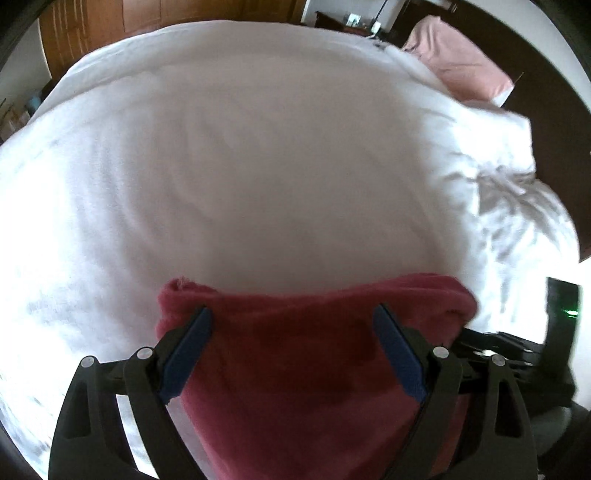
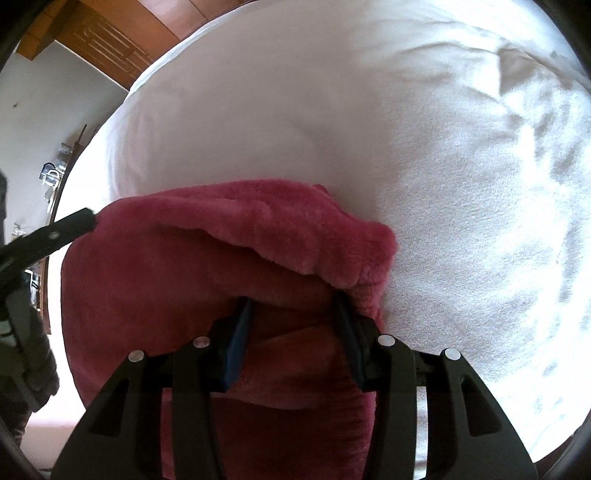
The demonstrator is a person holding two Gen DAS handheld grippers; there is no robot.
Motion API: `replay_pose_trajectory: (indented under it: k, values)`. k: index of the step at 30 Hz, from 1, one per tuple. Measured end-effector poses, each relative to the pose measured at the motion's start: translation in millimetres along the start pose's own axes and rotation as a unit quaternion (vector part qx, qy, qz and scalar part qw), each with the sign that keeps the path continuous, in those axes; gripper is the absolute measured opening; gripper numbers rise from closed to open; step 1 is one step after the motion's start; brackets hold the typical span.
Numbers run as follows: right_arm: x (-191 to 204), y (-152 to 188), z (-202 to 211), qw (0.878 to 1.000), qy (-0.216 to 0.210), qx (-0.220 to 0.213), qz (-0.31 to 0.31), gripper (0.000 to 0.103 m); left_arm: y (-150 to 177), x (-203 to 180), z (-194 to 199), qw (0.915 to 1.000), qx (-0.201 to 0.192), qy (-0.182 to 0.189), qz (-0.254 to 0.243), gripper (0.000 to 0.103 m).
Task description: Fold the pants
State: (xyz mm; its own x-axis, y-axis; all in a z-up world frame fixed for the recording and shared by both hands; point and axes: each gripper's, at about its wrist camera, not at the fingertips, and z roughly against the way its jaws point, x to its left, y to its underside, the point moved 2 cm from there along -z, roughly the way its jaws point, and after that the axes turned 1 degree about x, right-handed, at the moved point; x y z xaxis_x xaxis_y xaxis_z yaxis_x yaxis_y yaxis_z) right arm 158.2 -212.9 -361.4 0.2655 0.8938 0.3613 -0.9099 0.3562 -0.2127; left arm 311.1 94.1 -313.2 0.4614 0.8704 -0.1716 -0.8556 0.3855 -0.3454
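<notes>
The dark red fleece pants (image 1: 295, 369) lie bunched on the white bed cover (image 1: 277, 166). My left gripper (image 1: 291, 310) hovers over them with its jaws wide and its blue pads on no fabric; the cloth passes beneath both fingers and out past them. In the right wrist view the pants (image 2: 184, 258) are a thick folded wad. My right gripper (image 2: 291, 306) is shut on a bunched fold at their right end, and a flap droops over its fingertips. One black left gripper finger (image 2: 70, 225) reaches the pants' left edge.
A pink pillow (image 1: 461, 62) lies at the bed's far right corner, beside crumpled white bedding (image 1: 517, 206). A dark device with a green light (image 1: 561, 314) sits at the right. A wooden wardrobe (image 2: 110, 33) stands beyond the bed. Clutter lines the floor's edge (image 2: 55, 173).
</notes>
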Motion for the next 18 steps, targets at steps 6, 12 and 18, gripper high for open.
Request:
replay_pose_trajectory:
  k: [6, 12, 18]
  values:
    - [4.1, -2.5, -8.0, 1.000, 0.005, -0.002, 0.011, 0.045, 8.9, 8.8, -35.5, 0.9994, 0.016, -0.029, -0.013, 0.089]
    - [3.1, -7.0, -10.4, 1.000, 0.008, 0.006, 0.021, 0.045, 4.5, 3.9, -42.0, 0.9992, 0.021, -0.033, -0.009, 0.089]
    - [12.2, -13.4, -7.0, 0.999, 0.005, 0.020, 0.033, 0.047, 5.3, -6.1, -10.6, 0.9990, 0.001, -0.044, 0.001, 0.088]
